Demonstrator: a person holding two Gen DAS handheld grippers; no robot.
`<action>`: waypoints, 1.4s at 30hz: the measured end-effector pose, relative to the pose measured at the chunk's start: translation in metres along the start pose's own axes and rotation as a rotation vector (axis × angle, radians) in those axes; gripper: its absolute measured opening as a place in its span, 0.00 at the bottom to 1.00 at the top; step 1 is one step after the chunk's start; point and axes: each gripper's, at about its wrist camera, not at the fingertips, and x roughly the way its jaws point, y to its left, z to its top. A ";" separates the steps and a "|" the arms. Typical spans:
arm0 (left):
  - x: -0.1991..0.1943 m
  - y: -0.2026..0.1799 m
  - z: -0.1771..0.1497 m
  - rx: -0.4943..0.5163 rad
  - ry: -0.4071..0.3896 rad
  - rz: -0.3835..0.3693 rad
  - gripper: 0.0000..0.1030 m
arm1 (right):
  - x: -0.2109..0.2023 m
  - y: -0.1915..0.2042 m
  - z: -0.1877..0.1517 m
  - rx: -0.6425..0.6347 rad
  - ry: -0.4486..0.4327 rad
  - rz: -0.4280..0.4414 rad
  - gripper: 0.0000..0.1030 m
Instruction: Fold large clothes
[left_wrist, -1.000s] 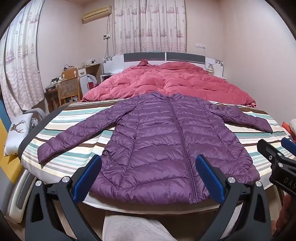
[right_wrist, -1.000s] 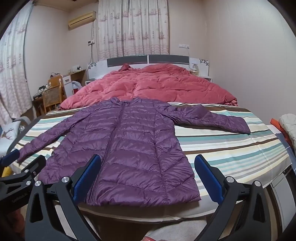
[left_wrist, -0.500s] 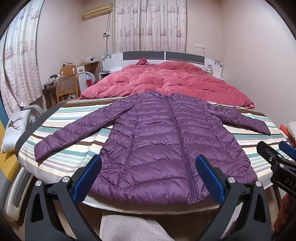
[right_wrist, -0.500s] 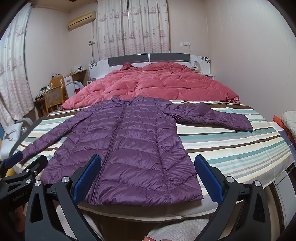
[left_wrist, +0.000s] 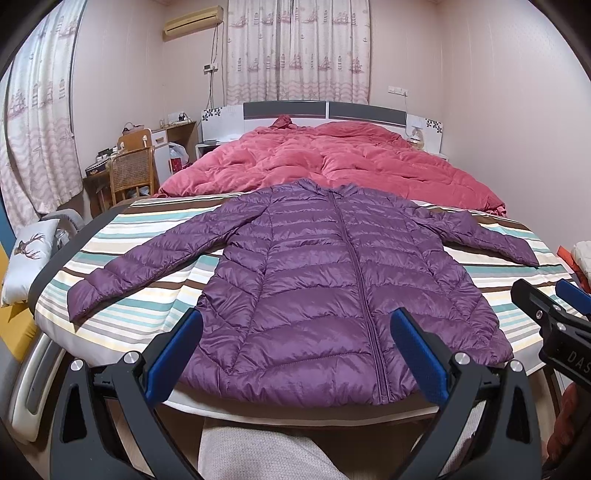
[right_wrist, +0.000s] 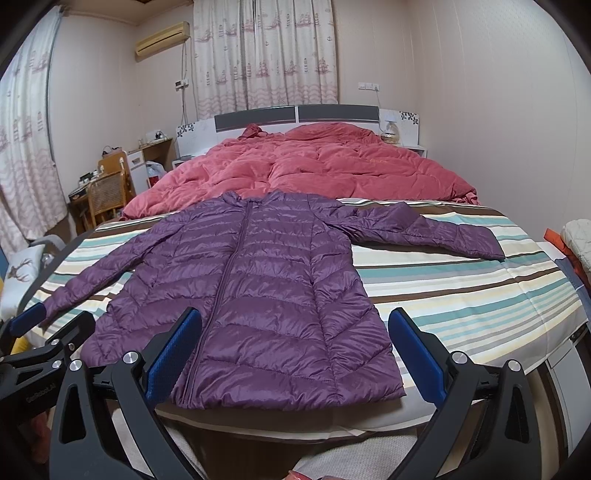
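We hold both tools back at the foot of the bed, neither touching anything. The purple down jacket lies face up and zipped on the striped bedsheet, spread flat with both sleeves out to the sides. Its long axis runs straight away from us: hem at the near edge of the bed, collar far off toward the red quilt. The left gripper hangs with its jaws wide apart and nothing between them, just short of the hem and a little left of the zip. The right gripper is likewise spread and empty, framing the hem's right part, with the jacket's right corner just inside its right finger. What the coming move turns on, as we judge it, is that the sleeves lie crosswise to this axis and well beyond the hem. The left sleeve stretches out on the left tool's side. The right sleeve stretches out on the right tool's side, so each tool is the nearer one for its own cuff. No fold has been made yet, and we would expect a sleeve to come in first.
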 end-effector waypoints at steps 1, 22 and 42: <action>0.000 0.000 0.000 -0.001 0.000 0.001 0.98 | -0.001 0.000 0.000 0.001 0.000 0.000 0.97; 0.000 0.000 -0.001 0.001 0.004 -0.003 0.98 | -0.002 -0.002 -0.001 0.003 0.005 -0.005 0.97; 0.004 -0.001 -0.004 -0.001 0.018 -0.008 0.98 | -0.004 -0.004 -0.002 0.008 0.010 -0.010 0.97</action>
